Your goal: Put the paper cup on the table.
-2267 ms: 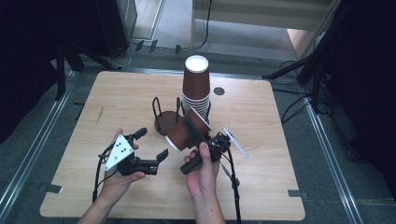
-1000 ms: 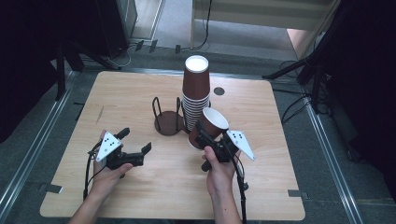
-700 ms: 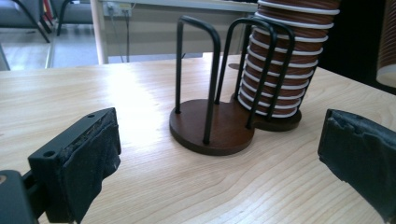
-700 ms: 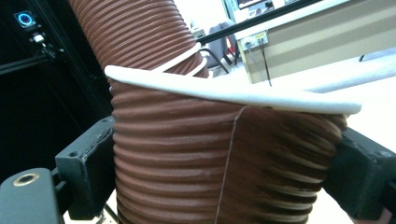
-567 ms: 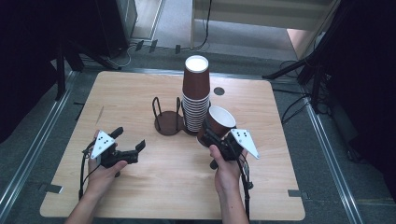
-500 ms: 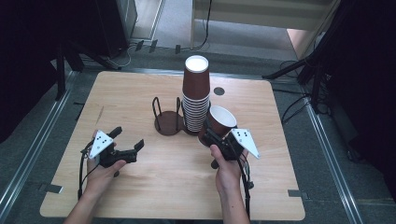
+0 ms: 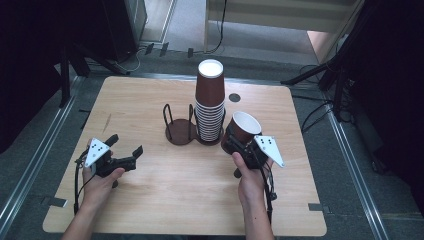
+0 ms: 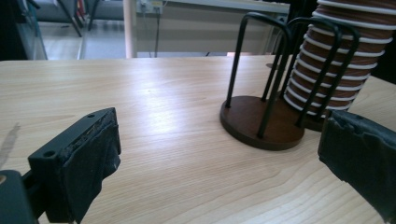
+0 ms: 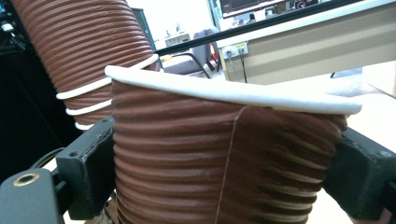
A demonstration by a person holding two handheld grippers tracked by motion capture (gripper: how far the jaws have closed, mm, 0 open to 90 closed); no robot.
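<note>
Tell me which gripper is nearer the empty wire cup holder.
Right. The right gripper, shut on a cup, sits just past the cup stack beside the holder; the left gripper hangs open, farther off.

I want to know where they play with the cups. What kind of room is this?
Probably a lab or workshop set up for recording. A wooden table stands among dark stands and floor cables, and behind the held cup are a desk, a wall socket and an office chair.

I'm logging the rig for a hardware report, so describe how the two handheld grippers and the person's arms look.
Both the left gripper and right gripper have black bodies, each topped by a grey three-cornered plate with small dark holes. A black cable trails from each toward the person. Up close, the jaws are blocky black, faced with rough dark pads. The forearms are bare; no sleeves show.
</note>
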